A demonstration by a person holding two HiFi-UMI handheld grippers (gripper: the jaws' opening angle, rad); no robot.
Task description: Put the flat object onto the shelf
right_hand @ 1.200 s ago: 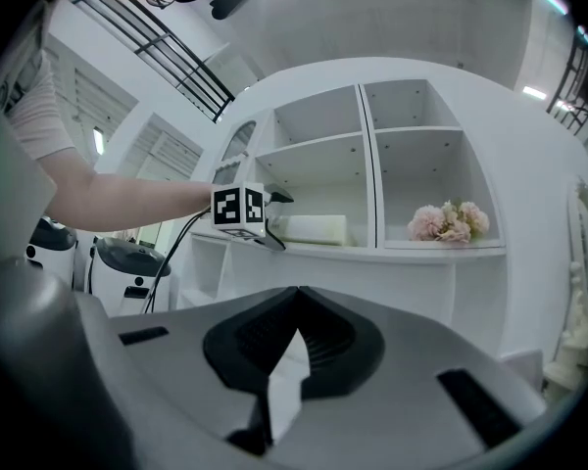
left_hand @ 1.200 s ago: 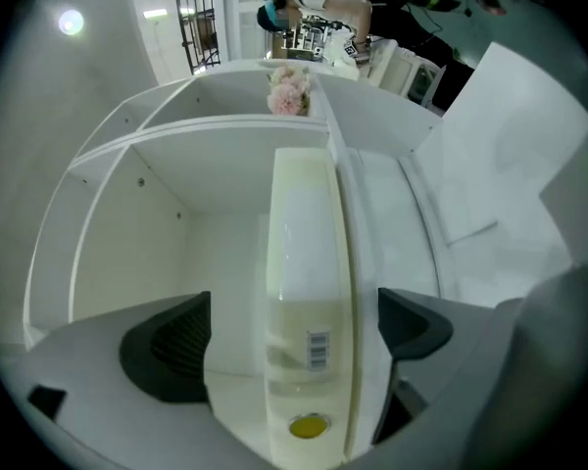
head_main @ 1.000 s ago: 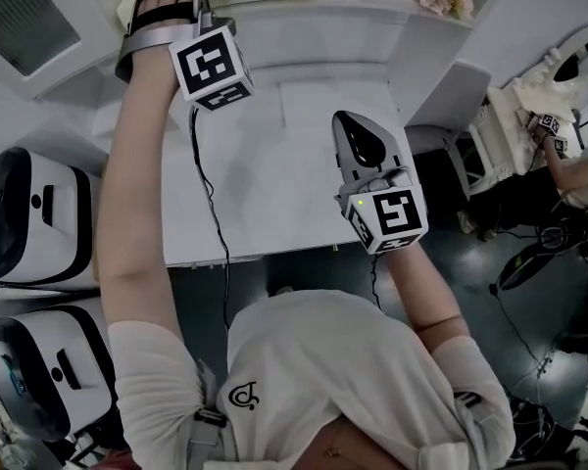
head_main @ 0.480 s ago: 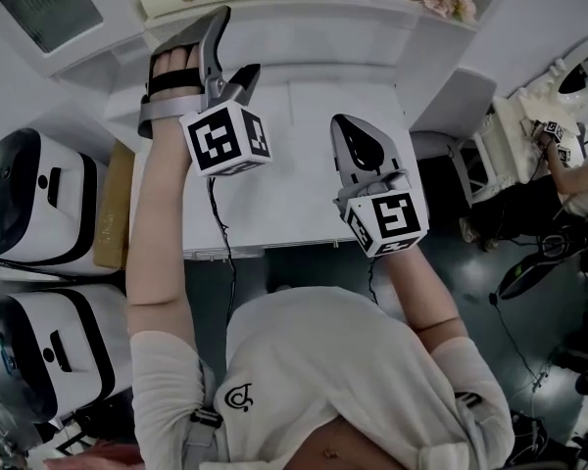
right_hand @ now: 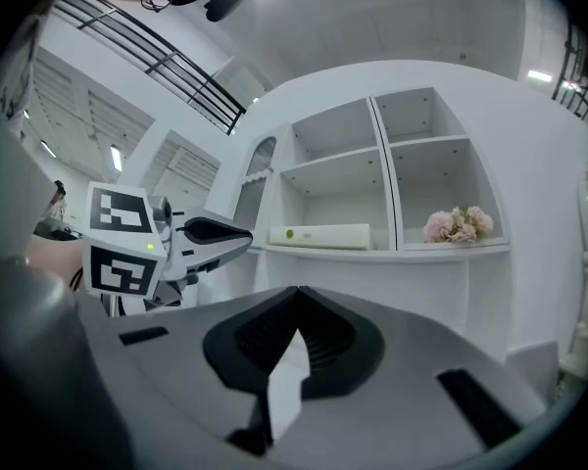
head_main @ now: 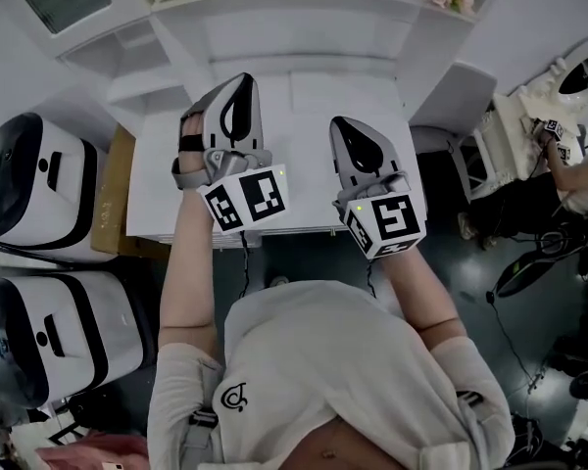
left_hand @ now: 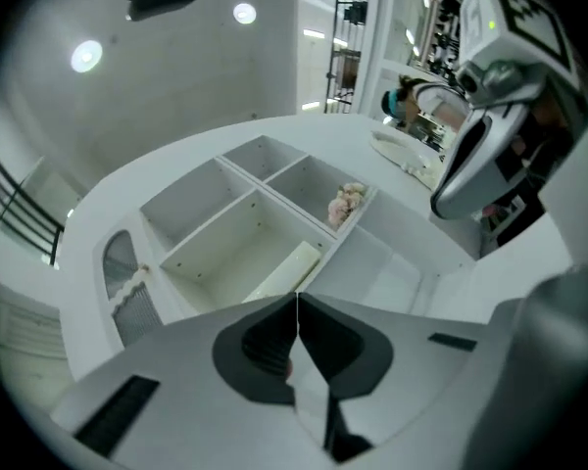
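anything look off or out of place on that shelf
Nothing stands out. The flat cream object lies level on the shelf, fully inside its compartment, and the pink flowers sit in the compartment beside it. Nothing looks spilled or damaged. The left gripper and right gripper are shut and empty.
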